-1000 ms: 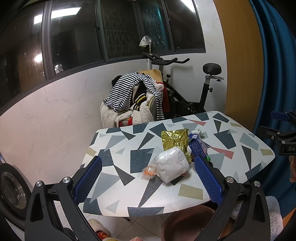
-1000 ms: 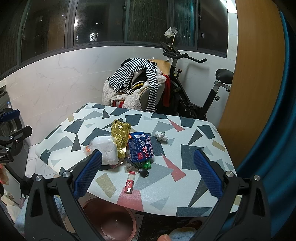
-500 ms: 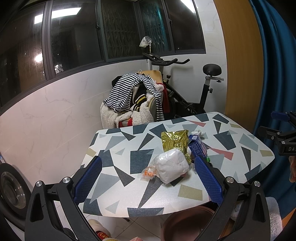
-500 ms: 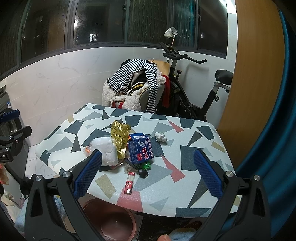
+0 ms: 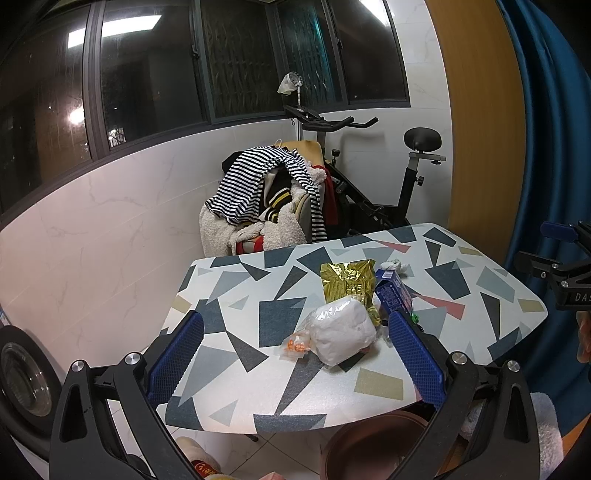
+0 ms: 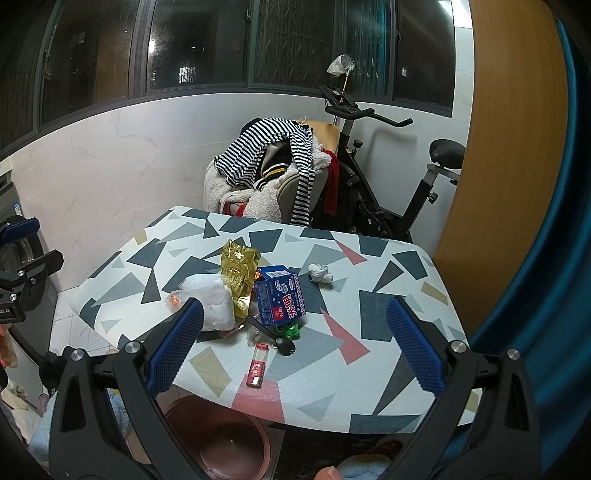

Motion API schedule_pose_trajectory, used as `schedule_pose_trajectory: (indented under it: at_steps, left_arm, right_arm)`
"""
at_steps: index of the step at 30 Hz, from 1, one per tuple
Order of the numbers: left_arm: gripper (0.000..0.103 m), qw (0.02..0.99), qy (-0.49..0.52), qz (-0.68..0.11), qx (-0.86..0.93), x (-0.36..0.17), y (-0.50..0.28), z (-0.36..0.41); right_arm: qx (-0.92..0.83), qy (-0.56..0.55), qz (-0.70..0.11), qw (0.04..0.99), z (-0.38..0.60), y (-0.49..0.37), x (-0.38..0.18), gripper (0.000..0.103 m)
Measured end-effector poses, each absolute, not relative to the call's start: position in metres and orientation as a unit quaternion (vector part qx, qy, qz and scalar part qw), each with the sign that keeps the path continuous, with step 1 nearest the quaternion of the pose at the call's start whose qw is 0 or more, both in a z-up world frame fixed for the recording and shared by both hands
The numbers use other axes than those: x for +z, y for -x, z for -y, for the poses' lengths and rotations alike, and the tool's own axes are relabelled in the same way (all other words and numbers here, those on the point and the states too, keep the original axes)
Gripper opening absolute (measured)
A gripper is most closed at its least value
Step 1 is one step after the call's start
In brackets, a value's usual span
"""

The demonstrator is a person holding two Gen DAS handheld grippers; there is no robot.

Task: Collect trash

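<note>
A: Writing legible anywhere?
B: Only partly: the blue carton (image 6: 279,294), frame centre on your table (image 6: 388,273), shows unreadable characters. Your left gripper (image 5: 295,354) and right gripper (image 6: 295,347) are spread, empty.

Barely anything moved: right gripper (image 6: 294,341) crept a touch closer to the table (image 6: 391,325), trash looks slightly bigger.

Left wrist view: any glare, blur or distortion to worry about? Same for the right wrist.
Left wrist view: sharp, strong fisheye bending of the wall and table; ceiling lights reflect in the window; gold bag glints. Right wrist view: also sharp, same barrel bending; dark vignette at the corners; small reflections in the window; blue box print readable.
</note>
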State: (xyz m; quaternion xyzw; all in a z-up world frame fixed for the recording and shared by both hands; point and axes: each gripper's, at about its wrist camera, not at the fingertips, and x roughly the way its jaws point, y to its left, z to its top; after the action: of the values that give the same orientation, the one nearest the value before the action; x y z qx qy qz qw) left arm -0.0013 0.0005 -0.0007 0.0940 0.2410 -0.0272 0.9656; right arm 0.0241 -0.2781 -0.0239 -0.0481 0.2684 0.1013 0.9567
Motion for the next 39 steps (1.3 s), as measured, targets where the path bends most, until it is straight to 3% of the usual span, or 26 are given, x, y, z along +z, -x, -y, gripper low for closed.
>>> schedule_pose_trajectory:
  at_steps: [22, 34, 39]
  left_arm:
    - [0.098, 0.957, -0.056, -0.276, -0.068, -0.012, -0.012, 0.004]
    - [0.098, 0.961, -0.070, -0.258, -0.067, -0.045, -0.027, -0.014]
    - [0.098, 0.953, -0.076, -0.285, -0.065, -0.069, -0.043, -0.021]
  right_arm:
    - [0.106, 0.037, -0.277, 0.954, 0.278, -0.031, -0.030, 0.098]
    - [0.107, 0.024, -0.315, 0.943, 0.277, -0.047, -0.089, 0.098]
    - [0.104, 0.019, -0.345, 0.932, 0.276, -0.063, -0.118, 0.097]
